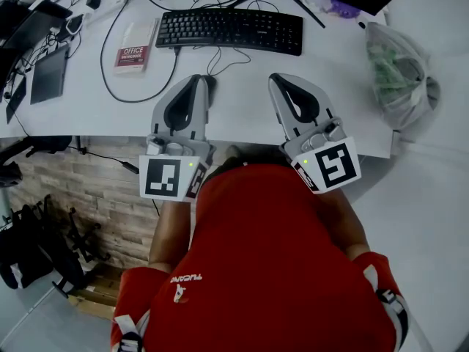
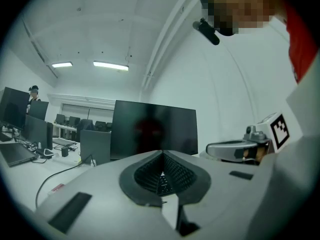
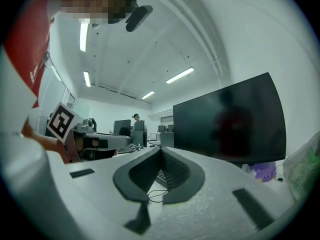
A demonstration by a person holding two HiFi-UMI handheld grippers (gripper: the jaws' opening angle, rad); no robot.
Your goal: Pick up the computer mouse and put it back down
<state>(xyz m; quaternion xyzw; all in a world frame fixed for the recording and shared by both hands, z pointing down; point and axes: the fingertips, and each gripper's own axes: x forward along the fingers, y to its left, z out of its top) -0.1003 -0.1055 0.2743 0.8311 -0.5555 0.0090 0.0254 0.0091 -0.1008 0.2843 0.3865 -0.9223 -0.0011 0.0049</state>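
Note:
In the head view the dark computer mouse lies on the white desk, half hidden behind the tip of my left gripper, its cable running back toward the keyboard. The left gripper is raised over the desk's front edge with its jaws shut and nothing between them; in the left gripper view only the keyboard shows through the gap behind the tips. My right gripper hovers to the mouse's right, also shut and empty. Neither gripper view shows the mouse.
A black keyboard lies behind the mouse, with a red and white booklet to its left. A plastic bag with green contents stands at the desk's right end. A dark monitor stands at the back. Tablets and cables crowd the left.

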